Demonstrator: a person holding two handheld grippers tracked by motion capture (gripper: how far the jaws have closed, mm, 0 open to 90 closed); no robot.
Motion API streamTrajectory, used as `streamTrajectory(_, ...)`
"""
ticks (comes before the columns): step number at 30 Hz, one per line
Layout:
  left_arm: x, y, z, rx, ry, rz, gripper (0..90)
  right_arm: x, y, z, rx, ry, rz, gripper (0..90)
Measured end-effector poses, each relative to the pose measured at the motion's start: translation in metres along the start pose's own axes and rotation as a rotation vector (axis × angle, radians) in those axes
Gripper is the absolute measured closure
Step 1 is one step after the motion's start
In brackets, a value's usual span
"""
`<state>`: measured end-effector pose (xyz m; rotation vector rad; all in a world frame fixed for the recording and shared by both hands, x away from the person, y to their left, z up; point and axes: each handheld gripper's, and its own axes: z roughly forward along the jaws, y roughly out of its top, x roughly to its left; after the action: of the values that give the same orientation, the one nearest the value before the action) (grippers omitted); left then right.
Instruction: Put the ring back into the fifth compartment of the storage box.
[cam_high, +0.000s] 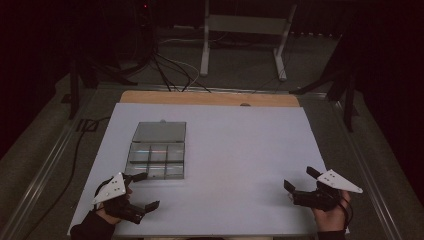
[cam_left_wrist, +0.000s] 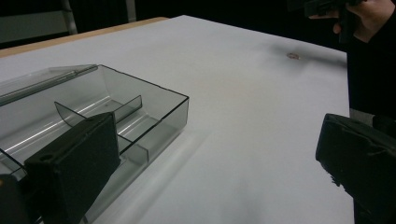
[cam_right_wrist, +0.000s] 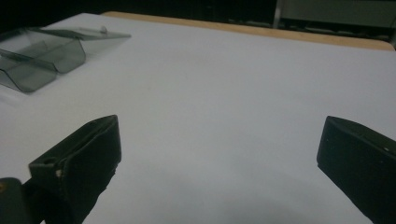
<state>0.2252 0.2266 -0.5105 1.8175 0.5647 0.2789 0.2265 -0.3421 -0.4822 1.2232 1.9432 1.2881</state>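
A smoky clear compartment box (cam_high: 156, 157) lies on the left half of the white board (cam_high: 240, 150), its lid folded flat toward the far side. Its compartments look empty. My left gripper (cam_high: 146, 190) rests at the near left corner, open, with one jaw just in front of the box's near wall. In the left gripper view the box (cam_left_wrist: 116, 107) sits just beyond the left jaw, and the left gripper (cam_left_wrist: 217, 135) has nothing between its jaws. My right gripper (cam_high: 301, 179) rests open at the near right. The right gripper (cam_right_wrist: 219, 135) faces bare board, the box (cam_right_wrist: 42, 51) far off.
A wooden table edge (cam_high: 210, 97) runs along the far side of the board. Behind it stand a white metal frame (cam_high: 245, 30), black stands and loose cables (cam_high: 170, 70). Metal rails flank the table. A small reddish mark (cam_left_wrist: 293, 56) sits on the board near the right hand.
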Motion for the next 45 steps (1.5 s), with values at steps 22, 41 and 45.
streamTrajectory(22,0.001,0.0,0.001,0.003,-0.004,-0.002,1.0,-0.004,-0.009,0.01,0.278,-0.038,0.048,0.0)
streamTrajectory(41,0.001,0.0,0.001,0.005,-0.007,-0.005,1.0,-0.007,-0.01,0.007,0.434,-0.12,0.121,52.1)
streamTrajectory(45,0.001,0.0,0.001,0.005,-0.007,-0.006,1.0,-0.007,-0.012,0.009,0.465,-0.116,0.106,57.7)
